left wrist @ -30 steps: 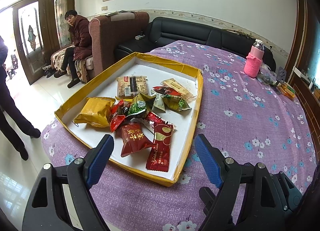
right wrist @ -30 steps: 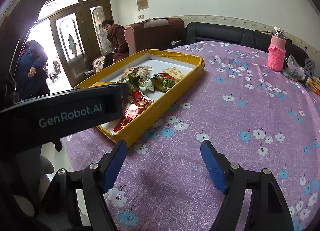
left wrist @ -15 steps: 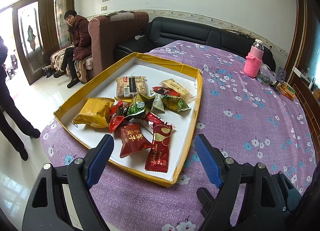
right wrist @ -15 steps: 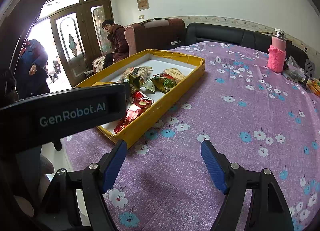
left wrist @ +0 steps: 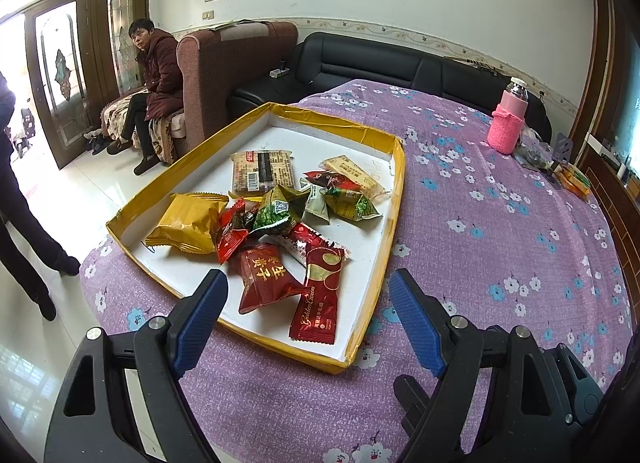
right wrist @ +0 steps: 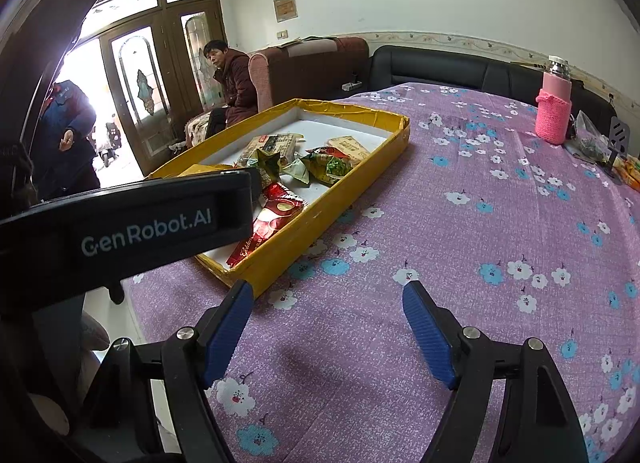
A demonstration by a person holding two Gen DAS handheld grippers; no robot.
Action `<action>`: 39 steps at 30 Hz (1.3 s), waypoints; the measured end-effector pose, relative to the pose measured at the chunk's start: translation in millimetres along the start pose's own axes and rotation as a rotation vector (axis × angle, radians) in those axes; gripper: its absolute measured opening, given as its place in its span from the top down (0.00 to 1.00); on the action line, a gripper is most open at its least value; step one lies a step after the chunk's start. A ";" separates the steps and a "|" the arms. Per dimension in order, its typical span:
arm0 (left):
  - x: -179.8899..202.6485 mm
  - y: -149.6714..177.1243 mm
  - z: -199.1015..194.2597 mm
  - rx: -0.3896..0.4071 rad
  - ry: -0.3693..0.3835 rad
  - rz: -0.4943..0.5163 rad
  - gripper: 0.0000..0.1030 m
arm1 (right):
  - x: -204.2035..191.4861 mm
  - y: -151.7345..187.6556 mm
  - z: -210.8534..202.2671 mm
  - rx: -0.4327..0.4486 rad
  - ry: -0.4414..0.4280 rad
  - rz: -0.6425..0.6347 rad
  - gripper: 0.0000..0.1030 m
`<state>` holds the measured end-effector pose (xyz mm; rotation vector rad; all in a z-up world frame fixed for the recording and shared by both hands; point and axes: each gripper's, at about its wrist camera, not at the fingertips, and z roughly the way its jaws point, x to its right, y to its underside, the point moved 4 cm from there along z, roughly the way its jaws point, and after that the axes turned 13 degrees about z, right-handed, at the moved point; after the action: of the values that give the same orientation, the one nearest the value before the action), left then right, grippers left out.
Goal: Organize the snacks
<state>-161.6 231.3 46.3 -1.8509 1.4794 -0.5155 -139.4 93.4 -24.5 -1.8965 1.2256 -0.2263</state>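
A yellow-rimmed tray (left wrist: 396,199) with a white floor lies on the purple flowered tablecloth (left wrist: 500,247) and holds several wrapped snacks. Nearest me are a dark red Golden Crown packet (left wrist: 318,299) and a red packet with gold characters (left wrist: 262,277). Behind them lie a gold packet (left wrist: 186,221), green packets (left wrist: 274,213) and a tan biscuit pack (left wrist: 262,173). My left gripper (left wrist: 308,299) is open and empty, hovering over the tray's near corner. My right gripper (right wrist: 328,307) is open and empty above bare cloth, right of the tray (right wrist: 360,167). The left gripper's body (right wrist: 132,223) hides part of the tray.
A pink-sleeved bottle (left wrist: 508,123) stands at the table's far right, with small items (left wrist: 560,171) beside it. A black sofa (left wrist: 384,67) and brown armchair (left wrist: 236,63) stand behind. One person sits by the door (left wrist: 154,75); another stands at the left (right wrist: 64,139).
The left gripper has drifted slightly forward and down toward the tray's near corner. The right gripper has barely moved. Both stay open.
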 end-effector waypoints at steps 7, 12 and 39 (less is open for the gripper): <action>-0.2 0.0 0.0 -0.001 0.001 -0.002 0.19 | 0.8 -0.1 0.9 0.008 0.003 0.005 0.23; -1.0 -0.1 0.2 0.002 0.004 -0.008 0.19 | 2.5 -0.2 0.2 0.012 0.005 0.012 0.23; -11.1 -0.9 -8.2 0.048 0.018 -0.063 0.19 | 8.3 4.6 -14.7 0.066 0.036 -0.011 0.21</action>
<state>-169.6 239.8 53.7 -1.8642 1.4116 -0.5941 -146.4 77.7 -21.0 -1.8497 1.2174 -0.3042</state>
